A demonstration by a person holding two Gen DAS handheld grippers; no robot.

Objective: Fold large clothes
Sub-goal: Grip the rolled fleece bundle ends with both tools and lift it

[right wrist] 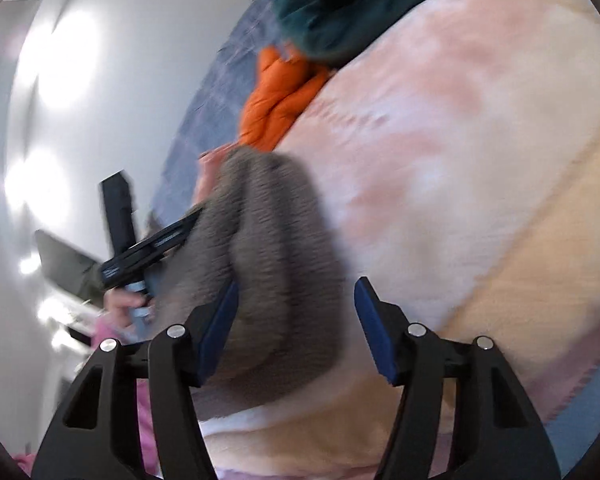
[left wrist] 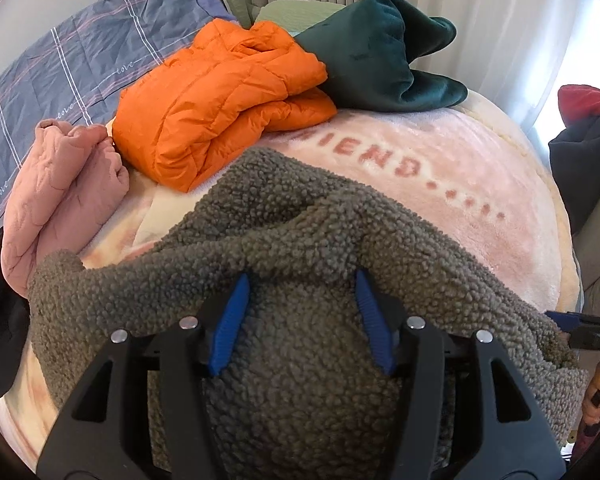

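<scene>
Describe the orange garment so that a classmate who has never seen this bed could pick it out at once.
Start at the pink blanket that covers the bed and look along its far edge, where several bundled clothes lie in a row. The orange jacket sits in the middle, between a dusty pink quilted garment and a dark green plush one. It alone is bright orange, with shiny stitched puffer panels.

The left gripper [left wrist: 302, 280] has its blue pads [left wrist: 230, 320] spread apart, tips resting on the fleece [left wrist: 292, 216] below and ahead of them — no pinch on it. The right gripper [right wrist: 296, 284] also stands parted; its left pad [right wrist: 220, 320] lies against the fleece, its right pad clear. That view is blurred. Off to its left, a hand [right wrist: 122, 306] grips the left tool's handle, and a little of the other hand [left wrist: 596, 404] shows beside the left gripper.
</scene>
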